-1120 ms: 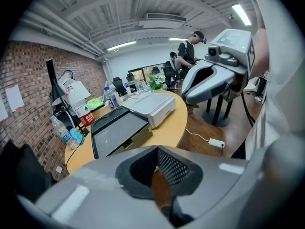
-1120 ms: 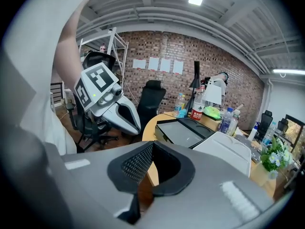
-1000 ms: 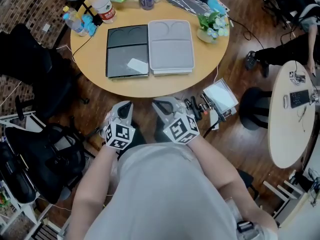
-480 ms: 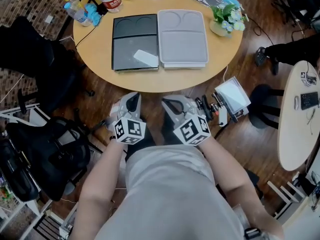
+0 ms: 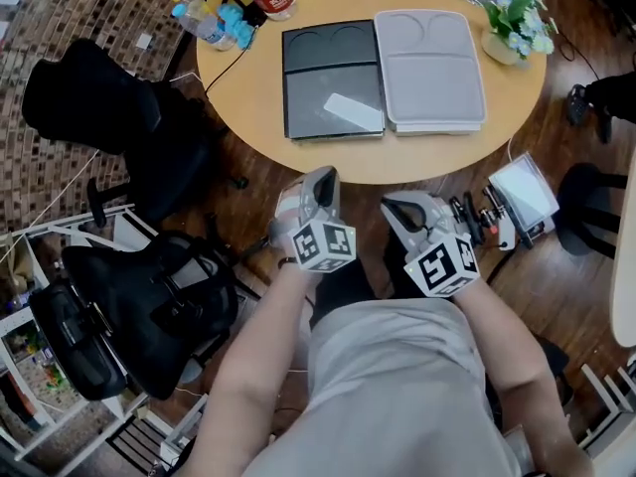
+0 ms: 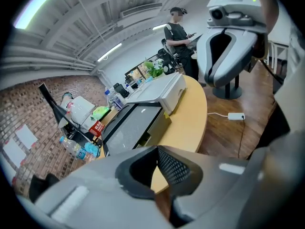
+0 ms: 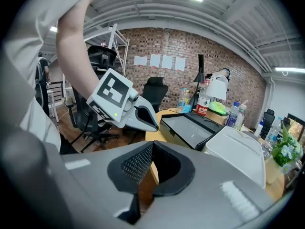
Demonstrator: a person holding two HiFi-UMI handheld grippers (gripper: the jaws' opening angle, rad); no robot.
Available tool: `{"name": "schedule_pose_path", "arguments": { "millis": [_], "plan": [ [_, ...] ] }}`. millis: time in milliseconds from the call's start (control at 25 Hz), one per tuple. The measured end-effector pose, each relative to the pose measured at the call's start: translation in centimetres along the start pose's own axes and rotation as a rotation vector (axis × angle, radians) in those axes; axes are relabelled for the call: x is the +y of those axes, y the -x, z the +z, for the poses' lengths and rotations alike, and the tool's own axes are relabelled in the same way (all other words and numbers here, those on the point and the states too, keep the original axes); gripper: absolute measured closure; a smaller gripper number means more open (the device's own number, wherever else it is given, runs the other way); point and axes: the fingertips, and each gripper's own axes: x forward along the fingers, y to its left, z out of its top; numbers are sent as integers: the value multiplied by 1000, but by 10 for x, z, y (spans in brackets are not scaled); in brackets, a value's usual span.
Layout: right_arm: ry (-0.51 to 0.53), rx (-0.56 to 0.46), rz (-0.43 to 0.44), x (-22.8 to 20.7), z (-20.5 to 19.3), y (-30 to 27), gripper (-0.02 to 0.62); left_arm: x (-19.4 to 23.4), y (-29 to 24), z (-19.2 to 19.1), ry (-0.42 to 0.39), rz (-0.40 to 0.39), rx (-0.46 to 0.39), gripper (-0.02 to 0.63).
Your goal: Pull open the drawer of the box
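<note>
On the round wooden table (image 5: 248,87) lie a flat black box (image 5: 318,63) and a pale grey box (image 5: 429,68), side by side. The black box (image 6: 128,128) shows an olive front face in the left gripper view; it is also in the right gripper view as the black box (image 7: 190,125). Both grippers hang over the floor, short of the table's near edge. My left gripper (image 5: 323,179) (image 6: 156,151) is shut and empty. My right gripper (image 5: 397,207) (image 7: 152,144) has its jaws together with nothing between them.
Black office chairs (image 5: 139,296) stand on the left. Bottles (image 5: 204,23) and a flower pot (image 5: 512,33) sit at the table's far side. A white device with cables (image 5: 522,197) lies on the floor at the right. A person (image 6: 178,32) stands beyond the table.
The head view has swung left, so the table and both grippers sit further right in the picture. The left gripper has rolled. Both stay shut.
</note>
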Motion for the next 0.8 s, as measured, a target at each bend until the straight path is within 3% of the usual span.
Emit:
{"name": "schedule_pose_path", "arguments": {
  "millis": [480,800],
  "plan": [
    [-58,4,-69,-7,-12,6,594,9,-49,1,-261,18,81,508],
    [-65,1,-105,-21,-20,15,594,12,-63,4,-386,37,140,508]
  ]
}}
